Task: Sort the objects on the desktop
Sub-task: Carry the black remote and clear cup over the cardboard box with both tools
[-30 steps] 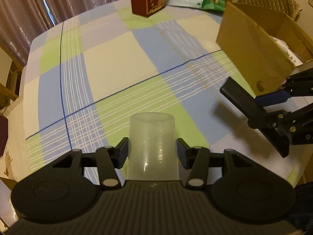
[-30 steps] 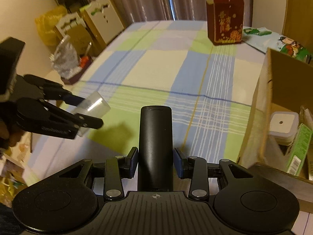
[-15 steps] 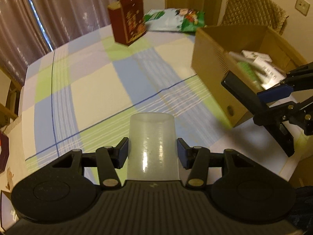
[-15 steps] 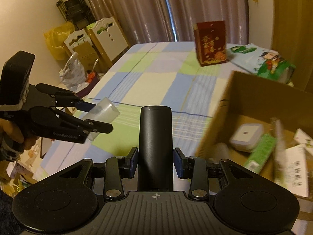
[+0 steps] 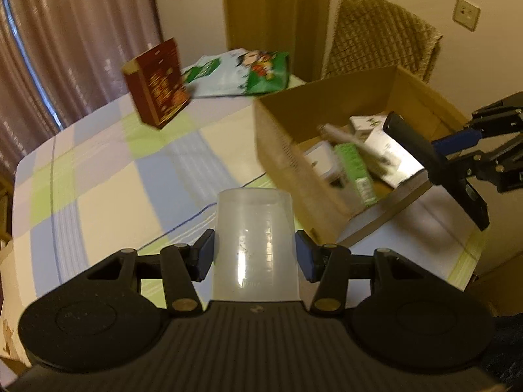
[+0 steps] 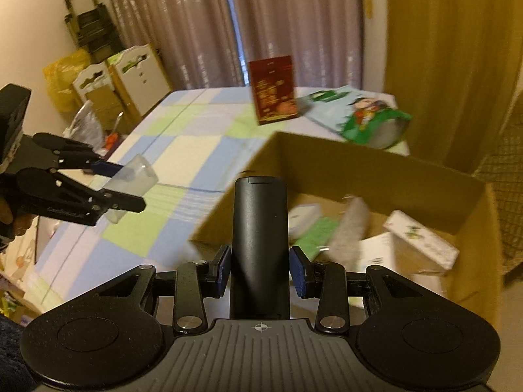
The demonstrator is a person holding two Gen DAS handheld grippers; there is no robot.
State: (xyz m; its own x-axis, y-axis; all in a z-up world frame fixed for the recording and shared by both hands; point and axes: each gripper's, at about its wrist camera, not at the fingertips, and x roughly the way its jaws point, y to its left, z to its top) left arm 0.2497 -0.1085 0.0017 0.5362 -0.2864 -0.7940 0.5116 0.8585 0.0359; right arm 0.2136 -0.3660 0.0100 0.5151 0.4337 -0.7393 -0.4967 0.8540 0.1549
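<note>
Fingers [image 5: 205, 254] of my left gripper [image 5: 255, 254] clamp a translucent plastic cup [image 5: 255, 241]; right gripper [image 6: 258, 268] pinches a black remote [image 6: 260, 238], both raised for dropping into the cardboard box [image 6: 385, 166].

Room, warm dim light — mauve curtains [image 6: 202, 26] across the window; cream wall with sockets [image 5: 467, 13]; wooden door [image 5: 274, 16]; chair draped in a quilted throw [image 5: 379, 39]; tabletop under a checked cloth [image 5: 108, 163]; black folding trolley [image 6: 91, 29] in the corner.
</note>
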